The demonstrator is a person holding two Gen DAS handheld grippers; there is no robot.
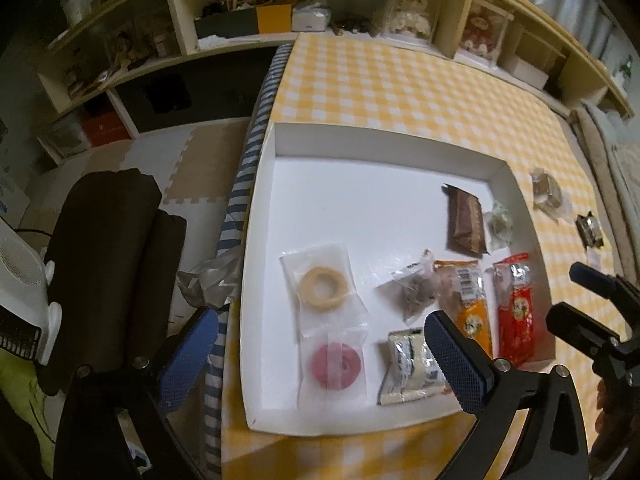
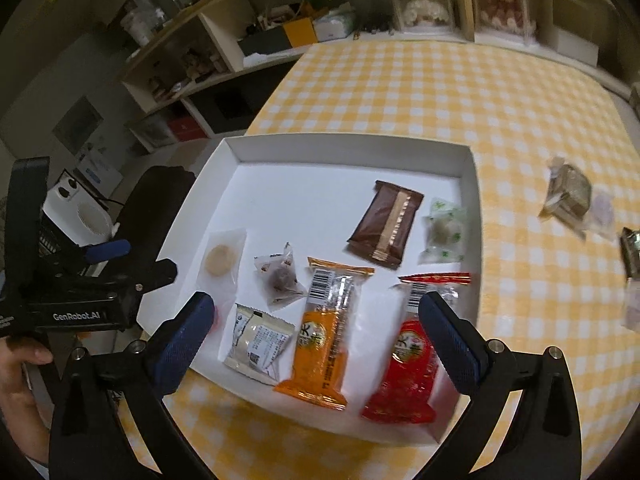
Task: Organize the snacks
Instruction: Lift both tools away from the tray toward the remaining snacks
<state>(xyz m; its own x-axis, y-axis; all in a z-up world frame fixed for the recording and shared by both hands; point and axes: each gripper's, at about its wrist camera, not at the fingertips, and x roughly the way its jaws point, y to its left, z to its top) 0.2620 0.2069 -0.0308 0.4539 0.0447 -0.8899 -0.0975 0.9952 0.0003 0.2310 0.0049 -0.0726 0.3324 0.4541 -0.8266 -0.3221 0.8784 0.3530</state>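
Observation:
A white tray (image 1: 280,140) (image 2: 468,184) on the yellow checked table holds several snacks: a beige ring packet (image 1: 322,286), a pink ring packet (image 1: 336,366), a cream packet (image 2: 258,342), an orange packet (image 2: 324,336), a red packet (image 2: 408,368), a brown packet (image 2: 386,224), a clear pyramid packet (image 2: 282,278) and a green-white packet (image 2: 444,234). My left gripper (image 1: 320,356) is open and empty above the tray's near edge. My right gripper (image 2: 316,340) is open and empty above the orange packet.
Loose wrapped snacks (image 2: 570,194) (image 1: 546,192) lie on the table right of the tray, with another (image 2: 632,256) at the right edge. Shelves (image 1: 224,28) stand behind the table. A dark chair (image 1: 116,248) and a white appliance (image 1: 24,280) stand left of it.

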